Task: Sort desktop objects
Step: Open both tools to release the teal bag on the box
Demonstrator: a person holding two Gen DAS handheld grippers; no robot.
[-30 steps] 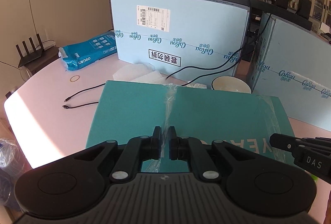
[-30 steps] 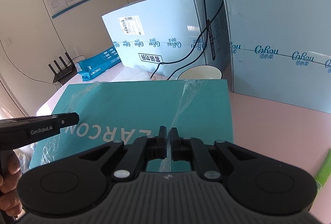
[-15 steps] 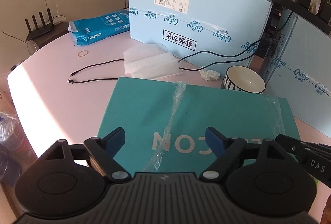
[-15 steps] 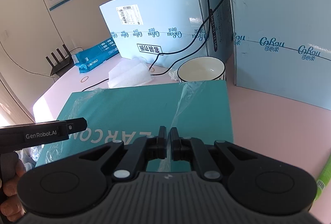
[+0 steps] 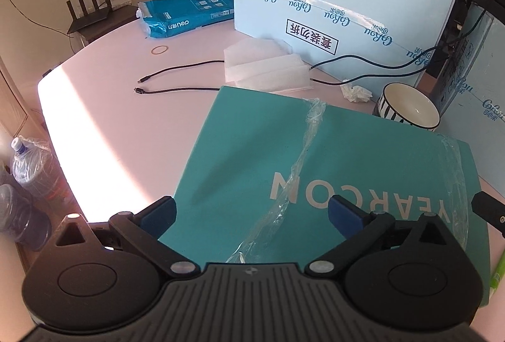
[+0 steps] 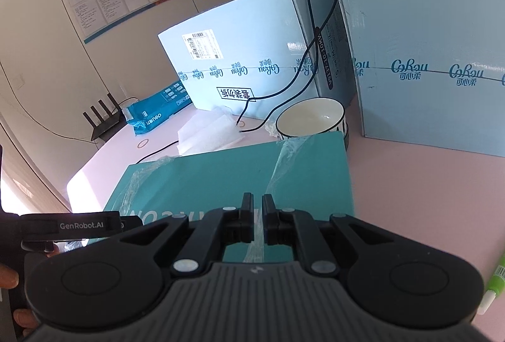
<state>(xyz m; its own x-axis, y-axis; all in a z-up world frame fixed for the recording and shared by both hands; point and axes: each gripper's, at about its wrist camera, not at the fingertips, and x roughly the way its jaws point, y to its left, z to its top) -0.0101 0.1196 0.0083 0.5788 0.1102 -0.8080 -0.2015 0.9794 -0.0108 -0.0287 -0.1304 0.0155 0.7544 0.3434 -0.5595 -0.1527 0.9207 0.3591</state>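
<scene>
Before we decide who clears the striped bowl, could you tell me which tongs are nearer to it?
Right. The right tongs face the striped bowl straight across the teal box; the left tongs sit further left, with the bowl diagonally off to their right.

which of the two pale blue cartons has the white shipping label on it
The left carton, the one behind the foam sheets; the right carton shows only printed logos.

The teal box [image 5: 347, 159] printed with white "YEARCON" lettering lay flat on the pink table, stretching forward from directly beneath both tongs, with crinkled clear tape running across its lid. Beyond its far edge, ahead of the tongs, stood an upright white bowl [image 5: 408, 107] with a dark striped outside, just beside the box's far corner.
</scene>
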